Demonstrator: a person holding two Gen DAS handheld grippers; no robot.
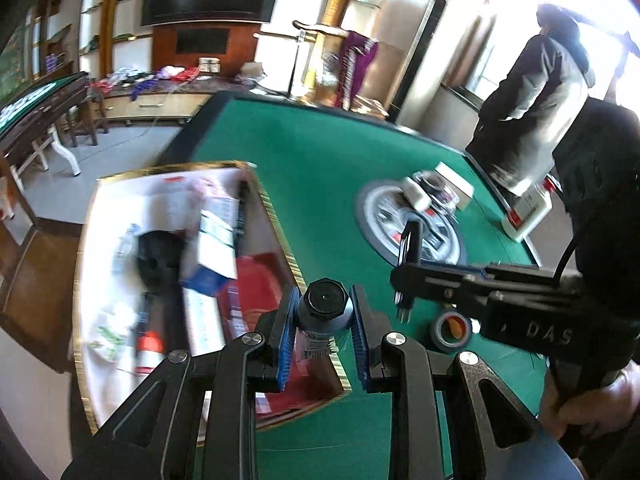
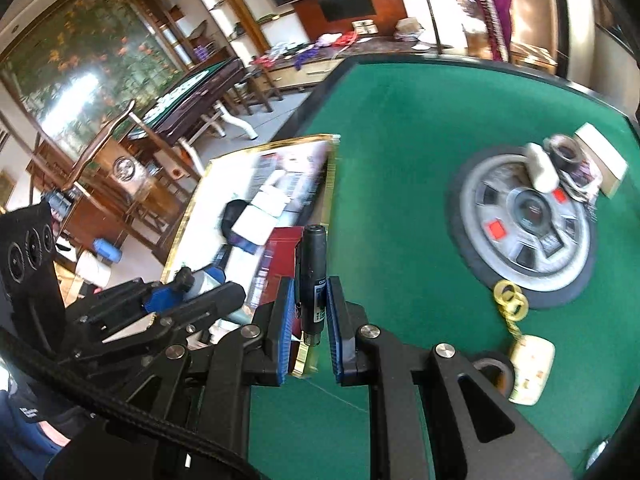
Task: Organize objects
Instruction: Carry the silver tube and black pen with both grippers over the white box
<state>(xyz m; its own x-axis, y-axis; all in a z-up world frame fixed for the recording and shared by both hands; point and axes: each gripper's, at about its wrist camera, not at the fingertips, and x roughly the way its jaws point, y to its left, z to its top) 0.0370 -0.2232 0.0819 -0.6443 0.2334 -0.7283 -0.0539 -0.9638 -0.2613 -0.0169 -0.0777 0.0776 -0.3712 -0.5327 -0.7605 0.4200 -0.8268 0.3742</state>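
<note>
In the left wrist view my left gripper is shut on a small bottle with a black cap, held upright above the near corner of a gold-rimmed box. The box holds several packets, a black item and a red card. My right gripper is shut on a black marker, standing upright over the green table beside the box's right rim. Each gripper shows in the other's view: the right gripper with the marker, the left gripper at the left.
A round grey hub sits mid-table, with a tape roll, a white block and a cream box at its far side. Yellow rings, a cream case and a dark tape roll lie nearer. A person stands beyond the table.
</note>
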